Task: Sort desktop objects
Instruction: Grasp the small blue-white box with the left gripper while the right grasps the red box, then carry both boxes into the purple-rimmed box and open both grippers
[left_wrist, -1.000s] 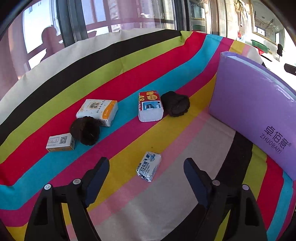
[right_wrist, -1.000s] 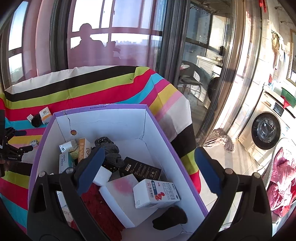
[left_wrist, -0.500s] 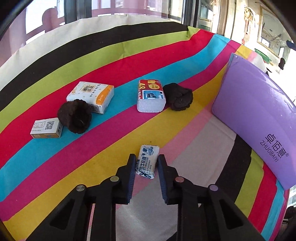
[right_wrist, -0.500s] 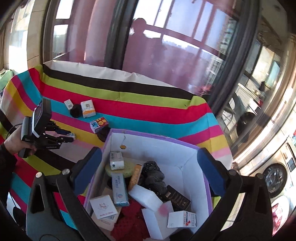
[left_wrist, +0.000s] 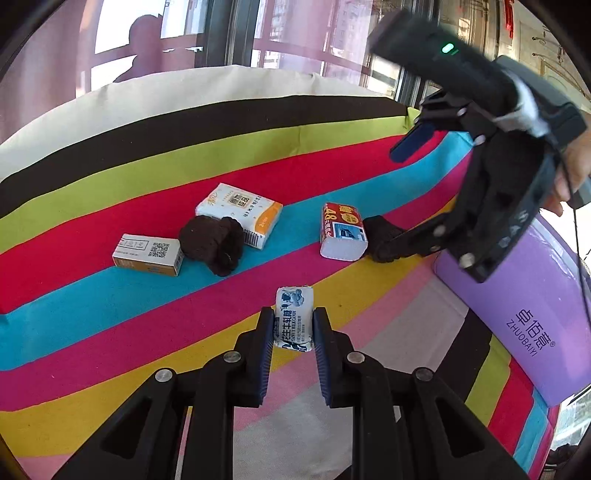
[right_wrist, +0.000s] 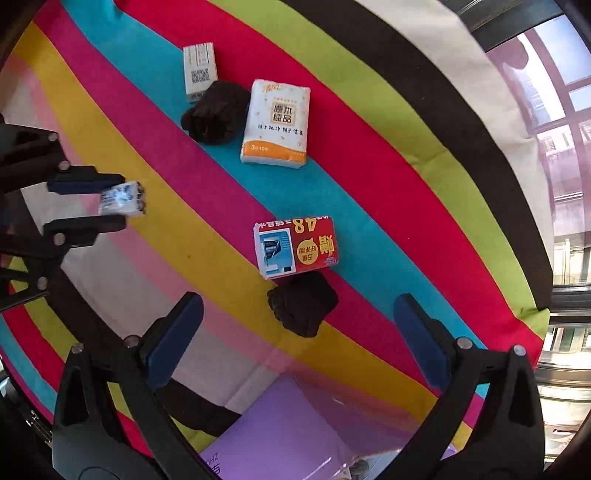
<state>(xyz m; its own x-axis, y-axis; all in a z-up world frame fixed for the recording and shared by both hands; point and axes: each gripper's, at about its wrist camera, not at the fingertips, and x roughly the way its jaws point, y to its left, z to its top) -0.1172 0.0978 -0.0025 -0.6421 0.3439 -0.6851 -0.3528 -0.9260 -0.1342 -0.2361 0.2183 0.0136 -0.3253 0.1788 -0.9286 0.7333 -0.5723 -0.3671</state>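
Note:
My left gripper (left_wrist: 293, 328) is shut on a small white-and-blue candy packet (left_wrist: 294, 317), held just above the striped cloth; it also shows in the right wrist view (right_wrist: 122, 197). My right gripper (right_wrist: 299, 332) is open and empty, hovering over a dark brown knitted lump (right_wrist: 303, 308) beside a red-and-white tissue pack (right_wrist: 295, 247). In the left wrist view the right gripper (left_wrist: 406, 192) hangs above that lump (left_wrist: 384, 240) and tissue pack (left_wrist: 343, 230).
An orange-and-white tissue pack (left_wrist: 240, 214), a second dark lump (left_wrist: 214, 245) and a small white box (left_wrist: 147, 254) lie further left. The purple bin (left_wrist: 524, 306) stands at the right; its rim (right_wrist: 288, 424) is below my right gripper.
My left gripper closed on the candy packet and lifted it slightly. My right gripper swung from above the purple bin to over the dark lump by the red tissue pack.

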